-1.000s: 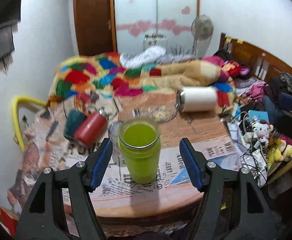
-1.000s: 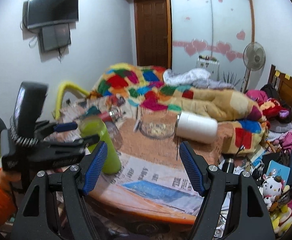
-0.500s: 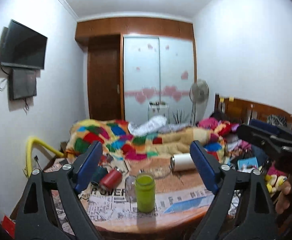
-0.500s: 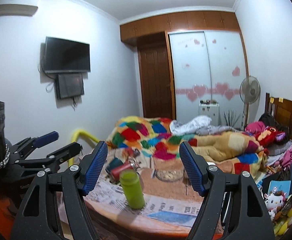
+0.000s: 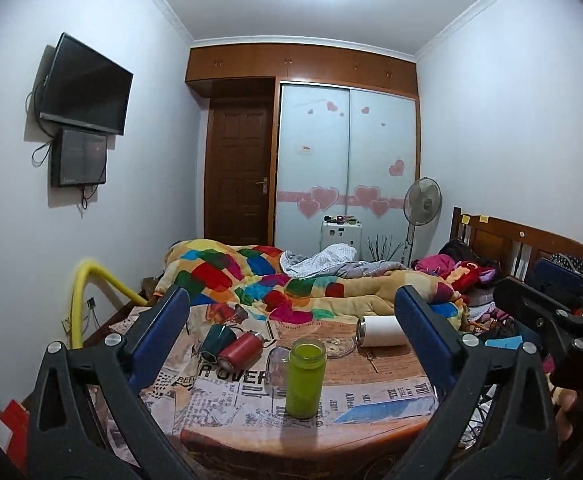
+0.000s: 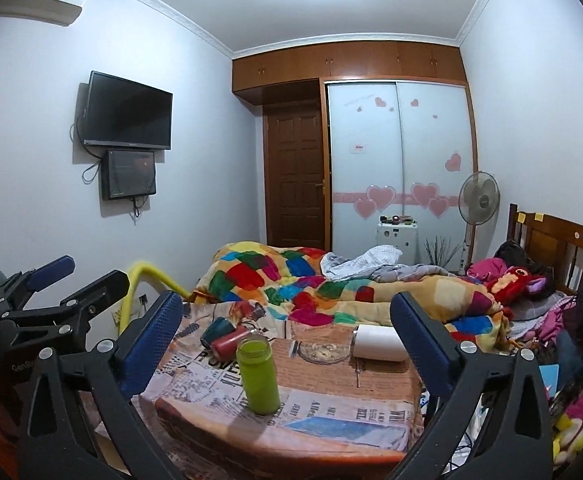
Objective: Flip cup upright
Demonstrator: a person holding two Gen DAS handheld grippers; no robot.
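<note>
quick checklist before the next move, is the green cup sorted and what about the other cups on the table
1. green cup standing upright, mouth up: ok
2. left gripper open, holding nothing: ok
3. right gripper open, holding nothing: ok
4. white cup upright: not ok, lying on its side
5. red cup upright: not ok, lying on its side beside the teal cup
6. clear glass behind the green cup upright: cannot tell

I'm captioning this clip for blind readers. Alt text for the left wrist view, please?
A green cup stands upright on a newspaper-covered table, framed between the open left gripper. Behind it lie a red bottle and a white tumbler.
</note>
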